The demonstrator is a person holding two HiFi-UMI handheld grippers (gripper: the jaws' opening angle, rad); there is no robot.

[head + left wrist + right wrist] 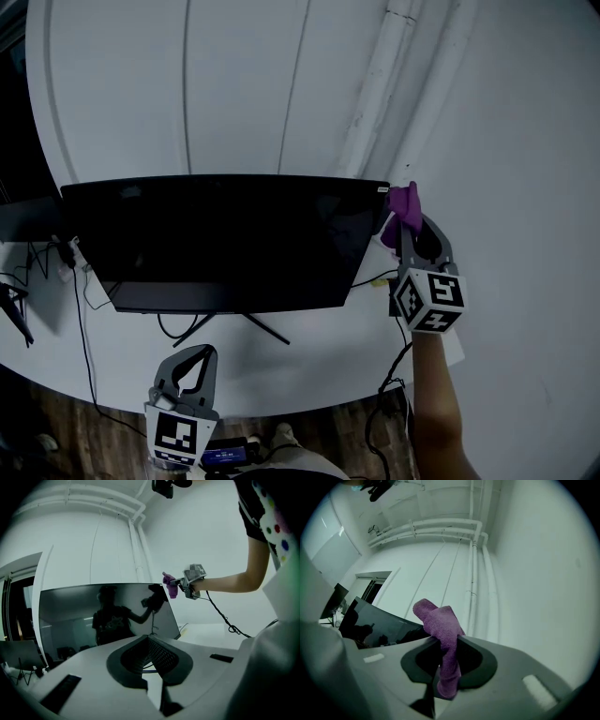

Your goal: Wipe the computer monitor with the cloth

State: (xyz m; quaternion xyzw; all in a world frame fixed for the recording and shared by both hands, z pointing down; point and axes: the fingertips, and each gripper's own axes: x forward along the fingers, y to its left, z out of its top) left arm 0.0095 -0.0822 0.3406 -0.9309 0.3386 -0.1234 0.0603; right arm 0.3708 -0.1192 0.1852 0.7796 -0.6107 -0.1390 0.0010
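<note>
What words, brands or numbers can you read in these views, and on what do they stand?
No text is readable in any view.
The small white tag on the top right corner of the wide black computer monitor: too small to read.
On the left gripper and right gripper: black-and-white square patterns only, no letters.
On the purple terry cloth: no print.

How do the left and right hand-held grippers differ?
The right hand-held gripper is shut on a purple cloth; the left hand-held gripper is shut on nothing. The right is up at the monitor's top right corner; the left sits low, before the desk edge. Both carry marker cubes.
</note>
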